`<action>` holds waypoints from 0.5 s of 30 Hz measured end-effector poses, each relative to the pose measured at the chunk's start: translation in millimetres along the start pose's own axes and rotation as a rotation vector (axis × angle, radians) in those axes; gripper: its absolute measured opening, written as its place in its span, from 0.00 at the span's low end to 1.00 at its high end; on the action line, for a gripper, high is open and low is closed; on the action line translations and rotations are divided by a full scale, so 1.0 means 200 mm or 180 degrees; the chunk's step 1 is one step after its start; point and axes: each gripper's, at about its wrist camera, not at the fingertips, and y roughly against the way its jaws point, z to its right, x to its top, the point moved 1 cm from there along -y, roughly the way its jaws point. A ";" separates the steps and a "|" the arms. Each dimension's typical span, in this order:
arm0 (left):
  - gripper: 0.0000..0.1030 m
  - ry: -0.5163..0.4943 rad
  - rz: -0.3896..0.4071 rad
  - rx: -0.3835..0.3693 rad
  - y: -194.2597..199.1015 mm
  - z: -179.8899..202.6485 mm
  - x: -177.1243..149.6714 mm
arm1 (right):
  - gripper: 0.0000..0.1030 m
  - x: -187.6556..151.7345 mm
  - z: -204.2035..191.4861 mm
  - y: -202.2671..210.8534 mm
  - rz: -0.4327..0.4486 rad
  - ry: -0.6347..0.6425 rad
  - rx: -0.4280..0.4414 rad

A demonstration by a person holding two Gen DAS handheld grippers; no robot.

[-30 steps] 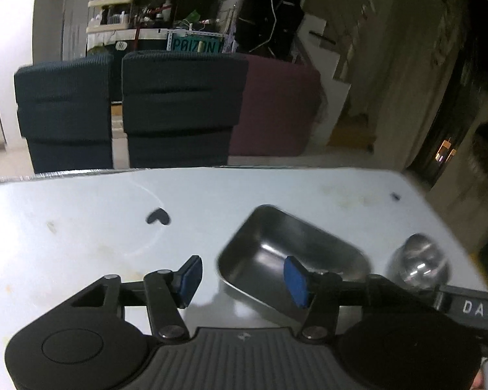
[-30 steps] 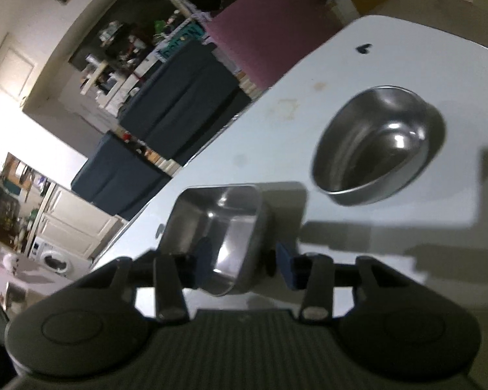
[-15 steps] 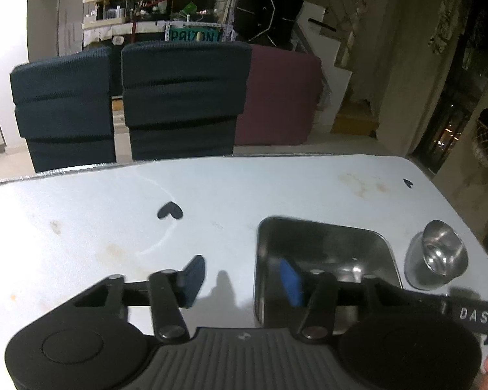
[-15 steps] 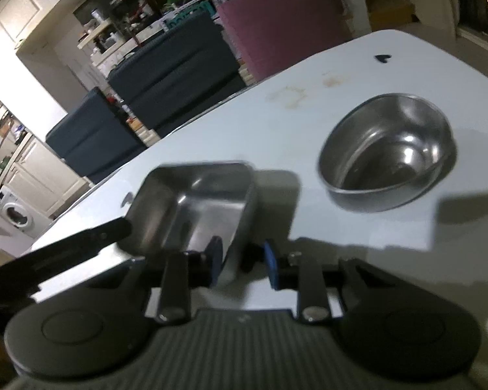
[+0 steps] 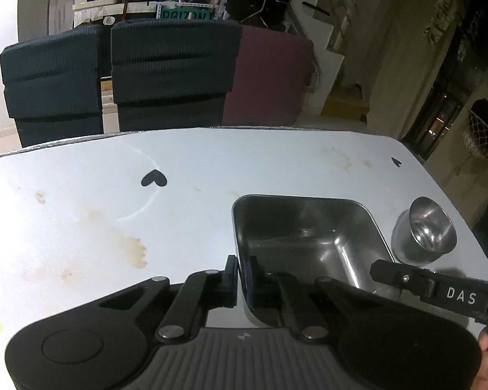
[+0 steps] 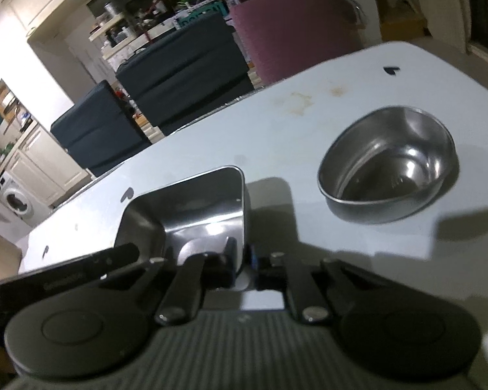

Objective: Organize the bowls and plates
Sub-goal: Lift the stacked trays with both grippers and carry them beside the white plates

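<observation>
A square steel tray (image 5: 305, 237) rests on the white table (image 5: 179, 175). My left gripper (image 5: 241, 274) is shut on the tray's near left wall, one finger inside and one outside. In the right wrist view the same tray (image 6: 192, 208) sits low and left, and my right gripper (image 6: 244, 260) is shut on its right wall. A round steel bowl (image 6: 387, 165) stands empty to the right of the tray; it also shows in the left wrist view (image 5: 426, 230). The right gripper's body (image 5: 439, 289) crosses the left view's lower right.
Black heart marks (image 5: 153, 178) dot the table, with brown stains (image 5: 130, 247) at the left. Two dark chairs (image 5: 169, 71) and a maroon one (image 5: 270, 78) stand past the far edge. The table's right edge (image 5: 465, 214) is close behind the bowl.
The tray has come down from a tilted hold to level on the table. My left gripper has closed from open onto its left wall. The right gripper keeps its grip.
</observation>
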 end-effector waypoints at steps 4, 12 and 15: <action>0.04 -0.0105 0.0171 0.0076 0.08 0.01 0.01 | 0.08 0.01 -0.02 0.02 0.0018 0.0109 0.0043; 0.05 -0.0084 0.0417 0.0122 0.35 0.03 0.00 | 0.07 0.03 -0.09 0.16 0.0187 0.0262 0.0268; 0.06 -0.0082 0.0497 0.0103 0.47 0.05 -0.02 | 0.07 0.03 -0.11 0.25 0.0286 0.0346 0.0389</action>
